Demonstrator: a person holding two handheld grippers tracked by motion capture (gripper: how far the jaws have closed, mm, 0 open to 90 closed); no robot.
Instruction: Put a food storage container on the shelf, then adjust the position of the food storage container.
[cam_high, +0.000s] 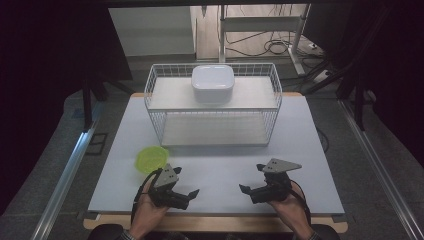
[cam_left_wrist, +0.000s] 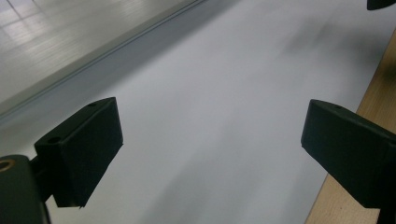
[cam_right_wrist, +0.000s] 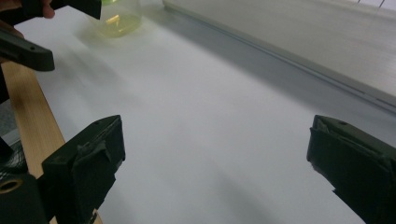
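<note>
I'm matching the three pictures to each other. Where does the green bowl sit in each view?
High view: green bowl lower left of centre, on the table just beyond the left gripper.
Right gripper view: top left, blurred.
Left gripper view: none to point to.
Shared landmark: the table's wooden front edge.

Two handheld grippers, both matte black. Left gripper (cam_high: 186, 196) and right gripper (cam_high: 248, 186) each carry a grey three-cornered plate on top with small dark screw dots. Black cable loops trail from each body back past the wrist. In the gripper views the jaws are blocky black pads with slanted faces and small round holes near the tips; a brass-coloured ring sits at lower left. Dark sleeve cuffs at the wrists.
</note>
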